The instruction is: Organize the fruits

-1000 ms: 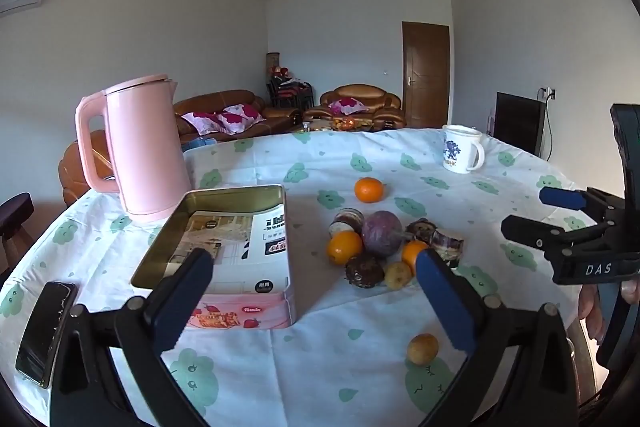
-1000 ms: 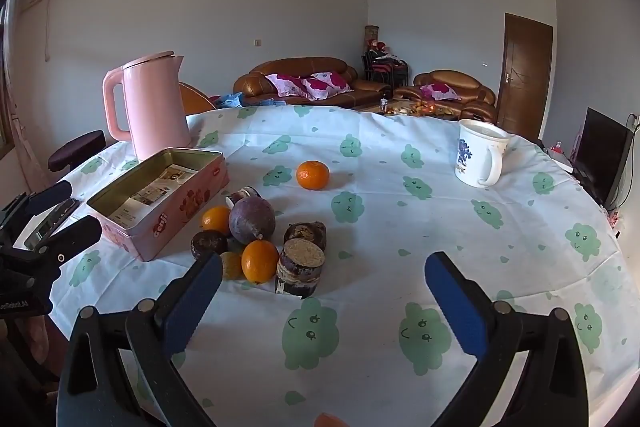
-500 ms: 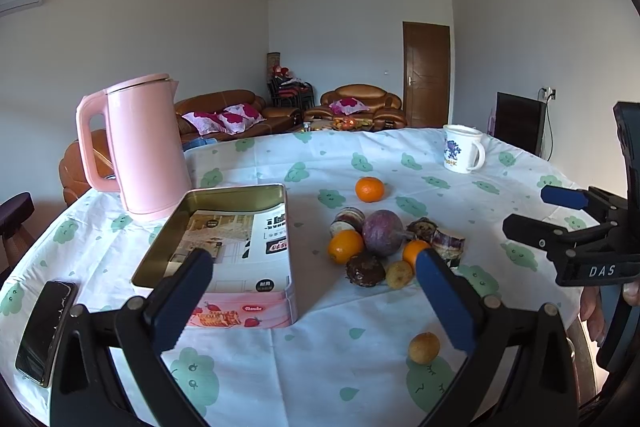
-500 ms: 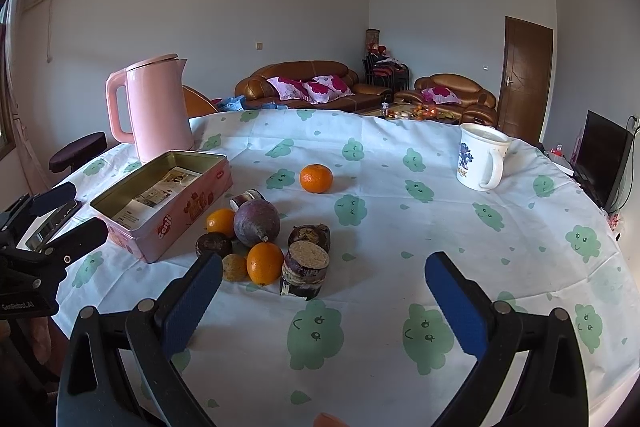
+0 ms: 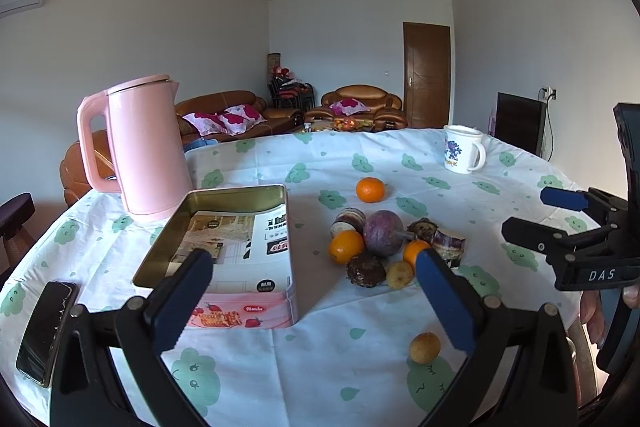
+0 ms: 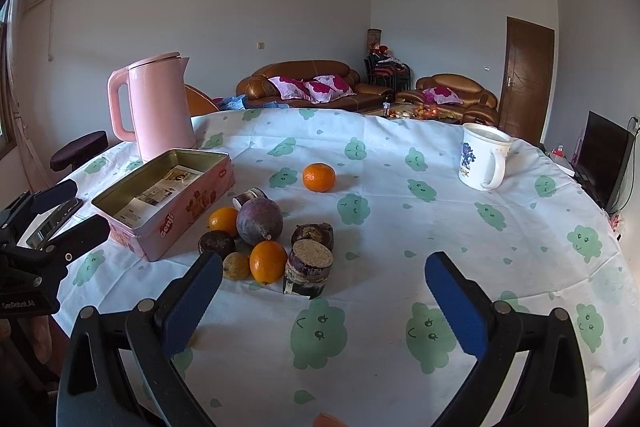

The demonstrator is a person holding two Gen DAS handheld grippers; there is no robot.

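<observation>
Now both my tongs hover apart, left tongs (image 5: 312,301) facing the open tin (image 5: 224,247), right tongs (image 6: 324,301) before the fruit pile (image 6: 264,243), lone orange (image 6: 318,177) beyond, pink kettle (image 5: 140,151) behind.

From the left wrist, the left gripper's (image 5: 314,297) right finger (image 5: 444,301) covers part of 1 orange (image 5: 412,251) and the near edge of the cut brown-skinned chunk (image 5: 450,243) just beyond it. Its left finger (image 5: 182,301) hides the near corner of the tin box (image 5: 256,301). The phone (image 5: 46,331), off to that gripper's left, runs behind the handle. The printing on the papers in the tin is too small to read. Below the right gripper (image 6: 322,305), an orange-pink shape (image 6: 328,420) is cut by the bottom edge; I cannot tell what it is.
</observation>
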